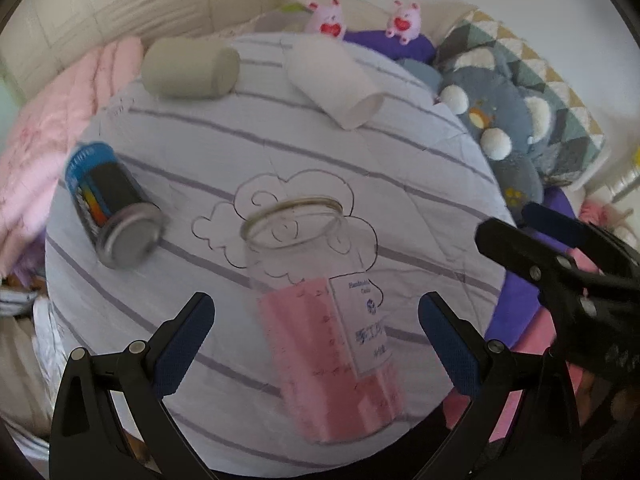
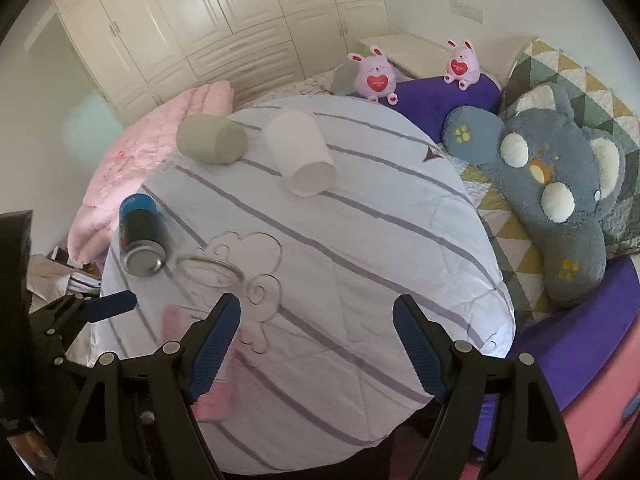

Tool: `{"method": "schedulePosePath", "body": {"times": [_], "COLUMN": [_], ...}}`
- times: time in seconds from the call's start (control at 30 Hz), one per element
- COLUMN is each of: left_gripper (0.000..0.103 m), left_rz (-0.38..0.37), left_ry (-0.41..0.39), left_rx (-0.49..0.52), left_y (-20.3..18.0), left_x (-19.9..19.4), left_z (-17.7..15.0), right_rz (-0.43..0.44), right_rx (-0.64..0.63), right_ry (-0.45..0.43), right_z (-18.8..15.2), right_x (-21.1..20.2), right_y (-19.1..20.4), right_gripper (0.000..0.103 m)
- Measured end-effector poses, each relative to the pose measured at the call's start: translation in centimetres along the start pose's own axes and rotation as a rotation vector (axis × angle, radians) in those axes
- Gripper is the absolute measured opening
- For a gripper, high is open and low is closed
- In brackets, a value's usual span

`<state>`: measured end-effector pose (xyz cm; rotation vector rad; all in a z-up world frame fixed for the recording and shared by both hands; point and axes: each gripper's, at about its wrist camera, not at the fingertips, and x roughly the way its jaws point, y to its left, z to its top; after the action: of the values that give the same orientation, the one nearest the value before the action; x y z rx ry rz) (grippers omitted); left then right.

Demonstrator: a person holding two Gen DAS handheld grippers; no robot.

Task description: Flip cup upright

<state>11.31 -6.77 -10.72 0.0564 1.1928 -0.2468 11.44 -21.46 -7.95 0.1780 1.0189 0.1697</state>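
Note:
A clear glass cup with a pink sleeve (image 1: pixel 320 320) lies tilted on the striped cloth, its open rim pointing away from me. My left gripper (image 1: pixel 316 344) is open, its fingers on either side of the cup and apart from it. The cup also shows blurred in the right wrist view (image 2: pixel 200 280). My right gripper (image 2: pixel 316 348) is open and empty above the cloth, to the right of the cup. A white cup (image 2: pixel 300 152), a grey-green cup (image 2: pixel 212 140) and a blue and black can (image 2: pixel 140 236) lie on their sides farther away.
The round table (image 2: pixel 360 240) is covered by a white cloth with grey stripes. A pink quilt (image 2: pixel 152 148) lies at the left, a grey plush toy (image 2: pixel 560 184) at the right, two pink plush rabbits (image 2: pixel 376 76) on a purple cushion behind.

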Motion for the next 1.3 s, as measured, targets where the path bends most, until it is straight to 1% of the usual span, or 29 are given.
{"method": "schedulePosePath", "body": {"times": [0.03,0.13,0.27,0.33,0.5,0.53,0.57,0.6,0.63,0.7,0.77,0.97,1.07,1.3], "left_gripper": [0.103,0.103,0.103,0.103,0.102,0.099,0.092,0.075,0.071,0.072,0.071,0.071,0.071,0.071], "left_rz": [0.011,0.004,0.003,0.016,0.009,0.005,0.007,0.020,0.028,0.019,0.002,-0.021,-0.025,-0.037], "left_ry": [0.018,0.054,0.101,0.113,0.137,0.142,0.151,0.160,0.159,0.156,0.155,0.088,0.070,0.071], "left_rx": [-0.012,-0.040,-0.063,-0.067,-0.108,-0.118,-0.131,-0.138,-0.131,-0.115,-0.128,-0.123,-0.129,-0.153], "left_y": [-0.3,-0.8,-1.0,-1.1,-0.5,-0.3,0.0,0.2,0.3,0.3,0.6,1.4,2.3,3.5], "left_x": [0.7,2.2,3.7,4.4,5.6,5.8,6.0,5.9,5.8,6.0,6.0,4.7,4.0,3.8], "left_z": [0.0,0.2,0.7,1.1,2.1,2.2,2.3,2.3,2.4,2.6,2.5,2.3,2.2,2.2], "right_rz": [0.001,-0.017,0.001,-0.001,0.024,0.029,0.031,0.035,0.040,0.051,0.057,0.077,0.095,0.127], "right_rx": [-0.004,-0.029,-0.020,-0.019,-0.002,-0.004,-0.007,-0.010,-0.013,-0.020,-0.018,-0.049,-0.068,-0.108], "right_ry": [0.006,0.019,0.025,0.030,0.041,0.045,0.048,0.051,0.058,0.067,0.073,0.086,0.098,0.121], "right_z": [-0.1,-0.3,-0.3,-0.3,0.2,0.3,0.4,0.4,0.5,0.5,0.5,0.6,0.5,0.3], "right_x": [0.4,1.1,1.7,2.1,3.2,3.4,3.6,3.9,4.1,4.5,4.7,5.1,5.2,5.0], "right_y": [-0.4,-1.2,-2.6,-3.1,-4.1,-4.1,-4.1,-4.0,-4.0,-3.8,-3.8,-2.6,-1.9,-0.5], "right_gripper": [0.080,0.080,0.080,0.080,0.080,0.080,0.080,0.080,0.080,0.080,0.080,0.080,0.080,0.080]}}
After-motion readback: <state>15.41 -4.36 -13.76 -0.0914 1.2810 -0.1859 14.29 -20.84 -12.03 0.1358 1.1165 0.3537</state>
